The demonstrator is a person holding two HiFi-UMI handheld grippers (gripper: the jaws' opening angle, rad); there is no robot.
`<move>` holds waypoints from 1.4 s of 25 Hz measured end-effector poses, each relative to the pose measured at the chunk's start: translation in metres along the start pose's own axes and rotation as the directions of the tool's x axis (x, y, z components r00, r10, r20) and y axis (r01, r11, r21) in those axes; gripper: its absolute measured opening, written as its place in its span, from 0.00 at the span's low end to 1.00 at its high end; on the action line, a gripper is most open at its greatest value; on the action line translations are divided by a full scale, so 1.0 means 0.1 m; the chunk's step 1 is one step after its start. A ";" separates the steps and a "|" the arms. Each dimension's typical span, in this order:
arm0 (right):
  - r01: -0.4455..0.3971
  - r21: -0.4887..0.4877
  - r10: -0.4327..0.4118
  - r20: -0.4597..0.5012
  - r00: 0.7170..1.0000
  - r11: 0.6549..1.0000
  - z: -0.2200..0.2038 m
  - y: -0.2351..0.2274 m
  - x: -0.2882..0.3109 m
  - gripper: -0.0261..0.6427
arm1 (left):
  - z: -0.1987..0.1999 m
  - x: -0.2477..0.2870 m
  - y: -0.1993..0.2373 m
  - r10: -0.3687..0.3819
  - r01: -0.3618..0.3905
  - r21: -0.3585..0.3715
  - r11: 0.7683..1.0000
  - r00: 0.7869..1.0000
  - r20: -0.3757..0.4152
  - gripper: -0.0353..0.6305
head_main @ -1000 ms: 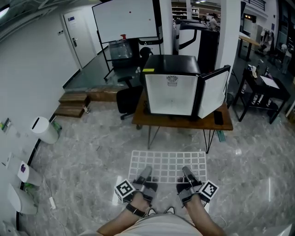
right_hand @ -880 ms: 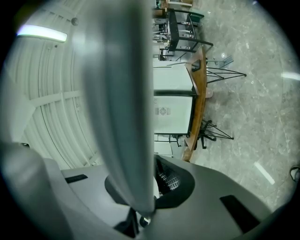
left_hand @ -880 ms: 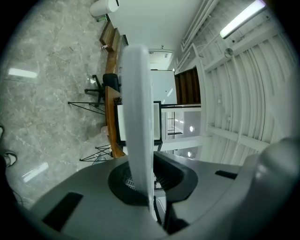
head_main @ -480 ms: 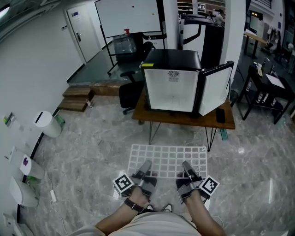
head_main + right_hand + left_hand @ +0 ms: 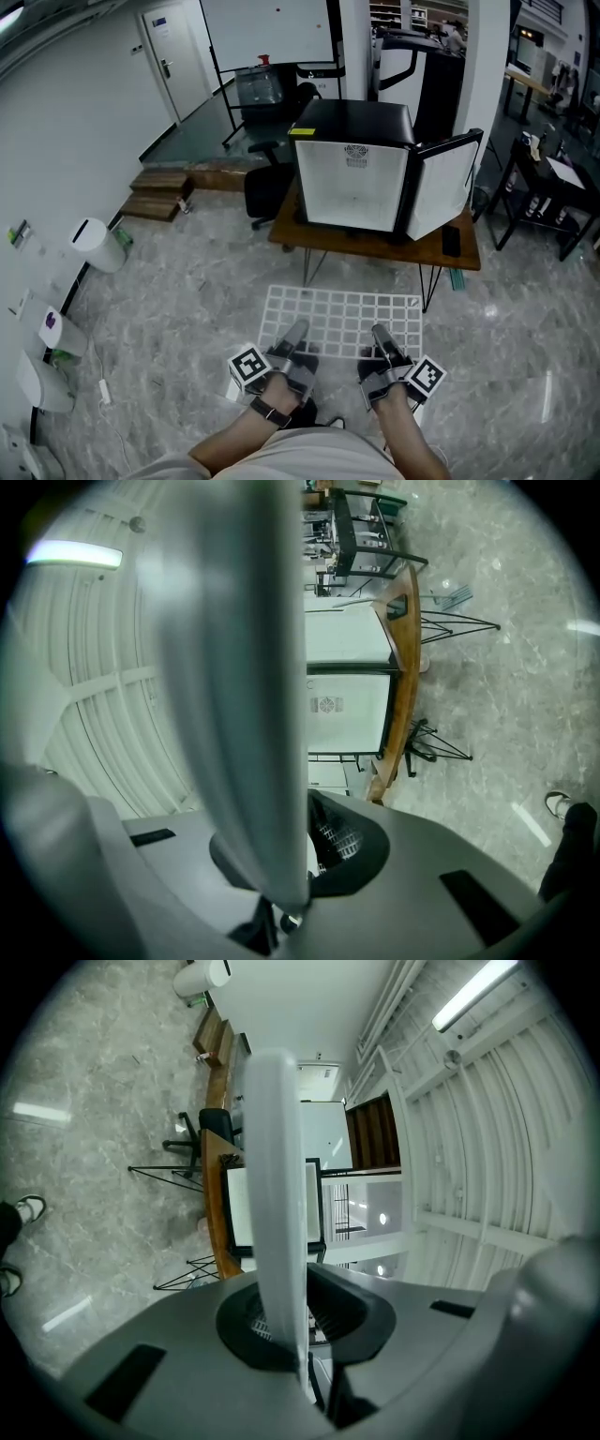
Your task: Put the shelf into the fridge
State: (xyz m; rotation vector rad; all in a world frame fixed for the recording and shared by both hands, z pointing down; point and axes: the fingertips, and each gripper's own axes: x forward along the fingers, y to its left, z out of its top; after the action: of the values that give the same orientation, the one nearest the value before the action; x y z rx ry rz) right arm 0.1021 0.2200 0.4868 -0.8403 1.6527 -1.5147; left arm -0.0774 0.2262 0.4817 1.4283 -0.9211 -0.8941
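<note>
A white wire shelf (image 5: pixel 342 319) is held flat above the floor in the head view. My left gripper (image 5: pixel 295 336) is shut on its near edge at the left, and my right gripper (image 5: pixel 382 338) is shut on the same edge at the right. Ahead, a black mini fridge (image 5: pixel 352 183) stands on a wooden table (image 5: pixel 375 247); its white inside faces me and its door (image 5: pixel 441 183) hangs open to the right. In both gripper views the shelf runs edge-on as a pale strip (image 5: pixel 279 1194) (image 5: pixel 244 667) between the jaws, with the fridge (image 5: pixel 239 1211) (image 5: pixel 347 705) beyond.
A black office chair (image 5: pixel 264 192) stands left of the table, with wooden steps (image 5: pixel 155 202) further left. A dark phone (image 5: pixel 450 241) lies on the table's right end. A black side table (image 5: pixel 548 183) is at the right, white bins (image 5: pixel 94 246) along the left wall.
The view has closed in a little on the fridge and table. The shelf and both grippers sit slightly higher in the frame, the grip unchanged.
</note>
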 end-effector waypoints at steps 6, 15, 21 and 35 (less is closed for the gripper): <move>0.024 -0.017 -0.024 -0.002 1.000 1.000 0.08 -0.11 0.37 0.11 | 0.25 0.29 0.12 0.003 -0.003 -0.029 1.000 1.000 -0.004 0.09; 0.042 -0.033 -0.040 0.050 0.998 0.999 0.29 -0.23 1.31 0.11 | 0.95 1.09 0.25 0.005 -0.006 -0.014 1.000 0.997 -0.071 0.09; 0.049 -0.053 -0.044 0.108 0.993 0.997 0.48 -0.29 1.96 0.11 | 1.40 1.73 0.25 -0.022 0.018 -0.031 0.999 0.990 -0.141 0.09; 0.078 -0.082 -0.061 0.189 0.980 0.994 1.01 -0.38 2.81 0.11 | 1.85 2.78 0.37 -0.041 0.030 -0.047 0.998 0.970 -0.238 0.09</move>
State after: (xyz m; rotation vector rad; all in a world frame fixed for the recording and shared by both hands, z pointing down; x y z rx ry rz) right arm 0.0419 -0.0743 0.4971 -1.0654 1.5762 -1.3711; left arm -0.1373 -0.1041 0.5048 1.4818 -0.6932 -0.7441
